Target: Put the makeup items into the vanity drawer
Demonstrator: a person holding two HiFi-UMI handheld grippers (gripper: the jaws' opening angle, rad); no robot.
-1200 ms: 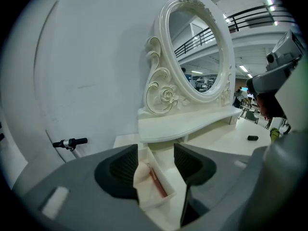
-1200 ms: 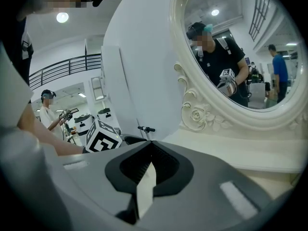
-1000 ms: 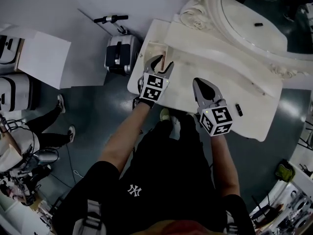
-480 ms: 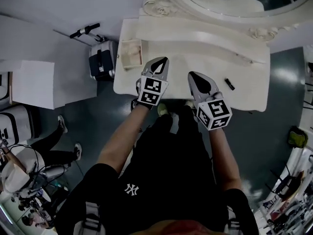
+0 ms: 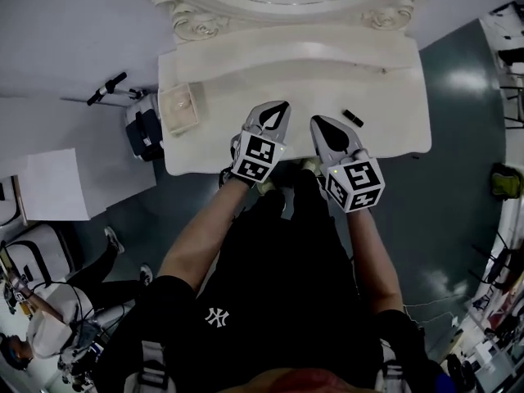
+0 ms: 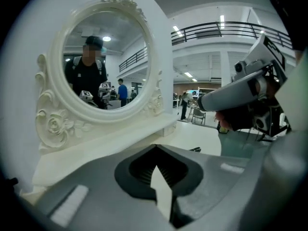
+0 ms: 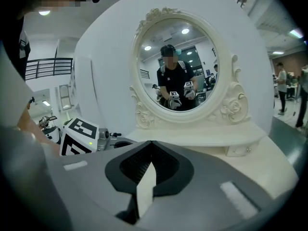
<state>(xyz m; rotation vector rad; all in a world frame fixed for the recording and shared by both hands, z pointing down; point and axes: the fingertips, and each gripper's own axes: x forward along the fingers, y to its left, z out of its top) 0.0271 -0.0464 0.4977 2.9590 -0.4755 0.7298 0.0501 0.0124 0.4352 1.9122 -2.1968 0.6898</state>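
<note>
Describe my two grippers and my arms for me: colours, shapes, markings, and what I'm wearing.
The left gripper and right gripper look alike: grey tapered jaws lined with black ribbed pads, and a white cube with black square markers at the back. The person wears a black short-sleeved top with a small white logo. No cables show.

The head view is dim; glare is seen on the floor (image 5: pixel 473 80) right of the right tongs (image 5: pixel 316 124). The gripper views are bright, but curved and darkened at the edges.
</note>
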